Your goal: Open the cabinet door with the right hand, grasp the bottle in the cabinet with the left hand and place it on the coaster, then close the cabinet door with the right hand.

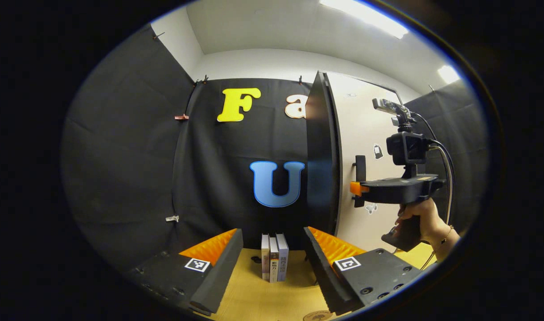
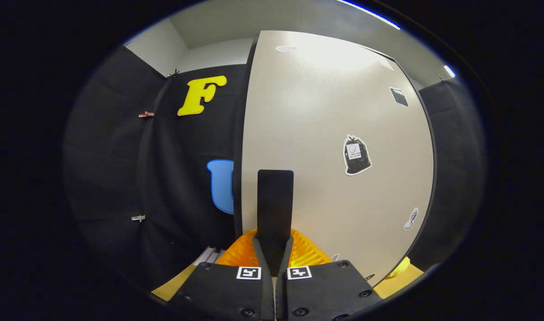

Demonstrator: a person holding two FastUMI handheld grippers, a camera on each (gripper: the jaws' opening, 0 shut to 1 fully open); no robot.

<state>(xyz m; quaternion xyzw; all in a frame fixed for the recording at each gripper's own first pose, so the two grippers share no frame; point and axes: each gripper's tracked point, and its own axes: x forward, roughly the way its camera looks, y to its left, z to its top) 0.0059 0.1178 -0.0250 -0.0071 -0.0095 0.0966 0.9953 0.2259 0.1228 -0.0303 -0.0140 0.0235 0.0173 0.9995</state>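
The tall cabinet (image 1: 319, 151) stands on the right of the left gripper view, its pale door (image 1: 365, 129) flat against its front. A black vertical handle (image 2: 275, 200) sits on the door (image 2: 334, 111), and my right gripper (image 2: 274, 240) is shut on it, both fingers pressed to its lower end. In the left gripper view, that right gripper (image 1: 356, 188) reaches the handle (image 1: 360, 167) from the right, held by a hand (image 1: 426, 218). My left gripper (image 1: 273, 232) hangs open over the table with nothing between its fingers. The rim of a round coaster (image 1: 317, 315) peeks in at the bottom edge. The door hides the cabinet's inside.
Three books (image 1: 274, 258) stand upright on the wooden table (image 1: 254, 298), just left of the cabinet and ahead of my left gripper. Black cloth walls close in behind and on both sides. Small stickers dot the door face.
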